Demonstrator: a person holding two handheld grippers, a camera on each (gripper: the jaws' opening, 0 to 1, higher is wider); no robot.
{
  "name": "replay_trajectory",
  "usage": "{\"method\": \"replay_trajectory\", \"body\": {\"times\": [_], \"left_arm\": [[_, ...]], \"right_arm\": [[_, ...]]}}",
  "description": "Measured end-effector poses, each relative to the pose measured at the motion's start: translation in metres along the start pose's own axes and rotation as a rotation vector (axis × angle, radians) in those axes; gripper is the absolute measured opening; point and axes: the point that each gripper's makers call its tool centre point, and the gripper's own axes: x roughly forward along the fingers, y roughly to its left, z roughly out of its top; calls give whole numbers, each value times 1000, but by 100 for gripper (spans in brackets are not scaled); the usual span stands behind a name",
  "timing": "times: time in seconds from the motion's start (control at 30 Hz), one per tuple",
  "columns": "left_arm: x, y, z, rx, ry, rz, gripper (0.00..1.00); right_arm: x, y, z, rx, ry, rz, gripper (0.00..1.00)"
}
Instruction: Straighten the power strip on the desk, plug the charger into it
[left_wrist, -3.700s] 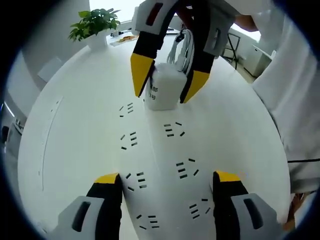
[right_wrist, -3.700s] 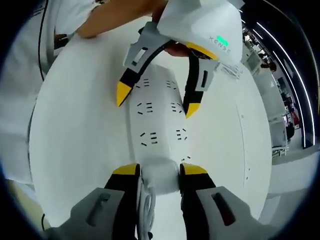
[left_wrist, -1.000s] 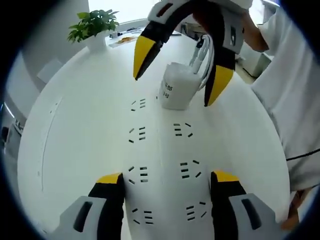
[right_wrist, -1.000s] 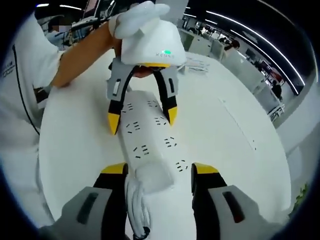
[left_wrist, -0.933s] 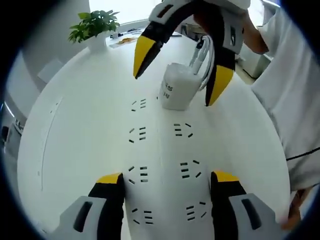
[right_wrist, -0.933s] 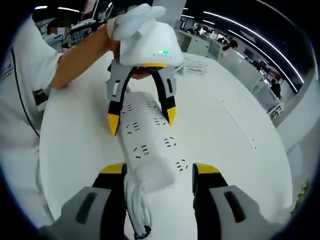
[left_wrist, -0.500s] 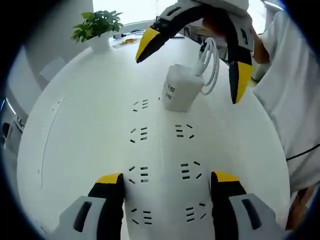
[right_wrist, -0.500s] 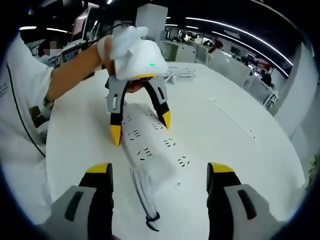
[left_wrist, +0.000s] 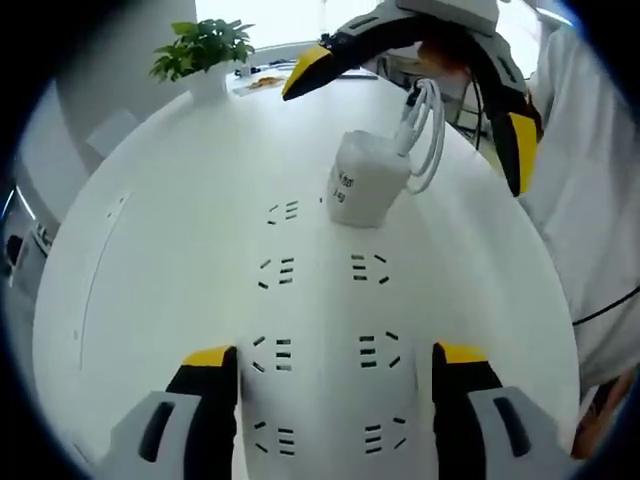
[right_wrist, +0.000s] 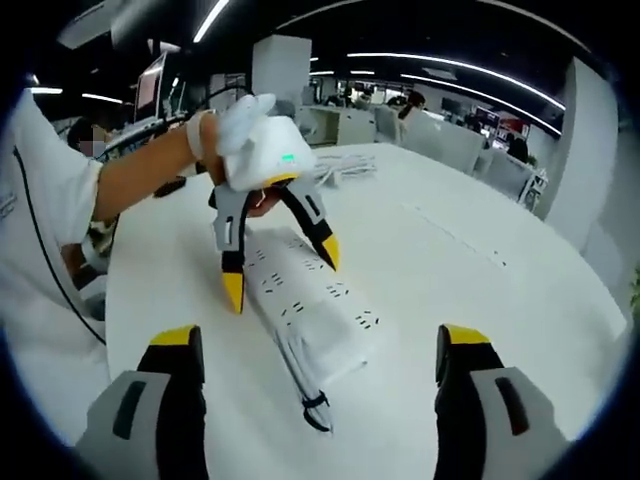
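Note:
A long white power strip (left_wrist: 322, 300) lies on the white desk (left_wrist: 150, 250), running straight away from me. A white charger (left_wrist: 362, 185) stands on its far end, with its bundled white cable (left_wrist: 428, 125) beside it. My left gripper (left_wrist: 335, 358) is open, one jaw on each side of the strip's near end. My right gripper (left_wrist: 412, 105) hangs open above the charger, apart from it. In the right gripper view my right gripper (right_wrist: 320, 340) is open over the charger (right_wrist: 335, 335) and its cable (right_wrist: 300, 385), and the left gripper (right_wrist: 281, 270) straddles the strip (right_wrist: 290, 275).
A potted plant (left_wrist: 205, 45) stands at the desk's far edge. A person in white (left_wrist: 590, 200) stands along the right side, a gloved hand (right_wrist: 240, 120) on the left gripper. A loose pile of white cables (right_wrist: 345, 160) lies further back on the desk.
My right gripper has opened, let go of the charger and pulled up and back from it. The charger stays on the strip. The left gripper has hardly moved.

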Motion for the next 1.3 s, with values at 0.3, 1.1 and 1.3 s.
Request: {"method": "replay_trajectory", "body": {"times": [0.3,1.1,1.3], "left_arm": [[4,-14,9,-41,-28,25,96],[-69,-62,34,-357,-498,340,96],[-84,-74,34,-415,-546,392,96]], "right_arm": [[-5,-7,-4,43,-26,-3,95],[-19,-12,-6,215,-133,-12,97],[-23,-10,-4,229,-147,-23,97]]}}
